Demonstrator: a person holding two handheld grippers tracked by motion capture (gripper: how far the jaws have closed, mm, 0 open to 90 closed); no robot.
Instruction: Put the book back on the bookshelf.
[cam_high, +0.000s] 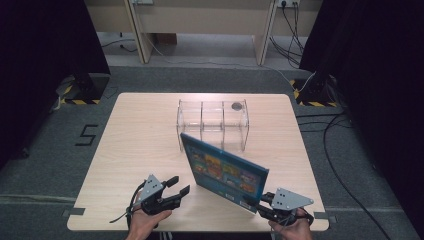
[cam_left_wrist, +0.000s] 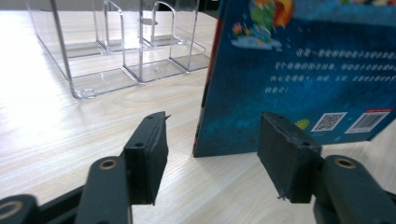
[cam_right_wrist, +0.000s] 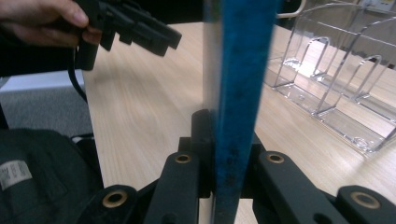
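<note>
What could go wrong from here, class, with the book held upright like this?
1. The right gripper clamps the blue book by one lower corner only; it could pivot or slip.
2. The left gripper is open and off the book, giving no support.
3. The clear organizer stands just behind; a swing might knock it.

A lab recording bay: black curtains (cam_high: 40, 60) flank the bench (cam_high: 140, 145), hazard-striped stand bases (cam_high: 80, 92), loose cables (cam_high: 340, 150), grey carpet marked 5 (cam_high: 87, 135).
</note>
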